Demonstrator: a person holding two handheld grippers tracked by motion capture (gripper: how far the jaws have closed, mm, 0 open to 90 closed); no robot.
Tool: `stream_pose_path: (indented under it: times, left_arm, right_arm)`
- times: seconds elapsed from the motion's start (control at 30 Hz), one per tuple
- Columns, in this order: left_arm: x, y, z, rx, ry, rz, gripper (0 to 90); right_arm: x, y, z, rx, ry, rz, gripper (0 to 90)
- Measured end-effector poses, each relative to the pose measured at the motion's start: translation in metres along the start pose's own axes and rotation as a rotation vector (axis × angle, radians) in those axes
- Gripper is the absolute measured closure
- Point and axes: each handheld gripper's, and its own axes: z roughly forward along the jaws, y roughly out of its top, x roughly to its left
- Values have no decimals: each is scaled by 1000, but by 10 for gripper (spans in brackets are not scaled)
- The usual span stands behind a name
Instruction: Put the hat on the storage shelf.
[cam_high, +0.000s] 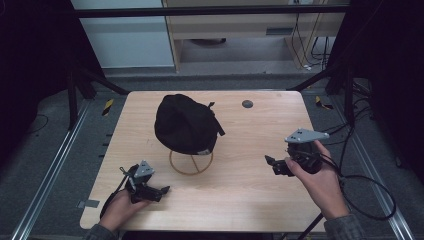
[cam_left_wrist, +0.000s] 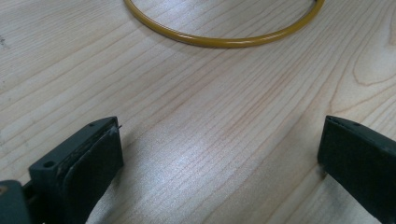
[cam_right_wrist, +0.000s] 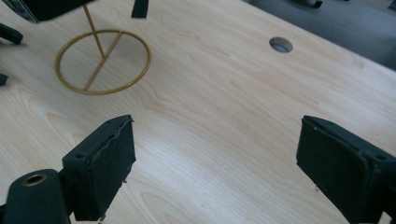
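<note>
A black cap sits on a gold wire stand at the middle of the wooden table. My left gripper rests low at the front left, pointing right toward the stand's base. In the left gripper view the jaws stand wide apart over bare wood, with the stand's ring just ahead. My right gripper is held at the right side, pointing left. In its own view the right gripper is open with nothing between the pads, and the ring and the cap's lower edge lie farther off.
A small round cable hole is in the table behind the cap, also the hole in the right gripper view. Black frame struts and cables run around the table's edges. Bare wood lies between the two grippers.
</note>
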Motion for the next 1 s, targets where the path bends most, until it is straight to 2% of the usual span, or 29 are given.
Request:
stream_pose_path:
  times: [0.43, 0.57, 0.73, 1.0]
  left_arm:
    - [0, 0, 0, 0, 1, -1, 0]
    - [0, 0, 0, 2, 1, 2, 0]
    - [0, 0, 0, 2, 1, 2, 0]
    - [0, 0, 0, 2, 1, 2, 0]
  right_arm:
    - [8, -33, 32, 61, 11, 4, 130]
    - [10, -48, 45, 59, 8, 61, 151]
    - [9, -58, 54, 69, 13, 94, 153]
    - [8, -73, 73, 115, 30, 124, 154]
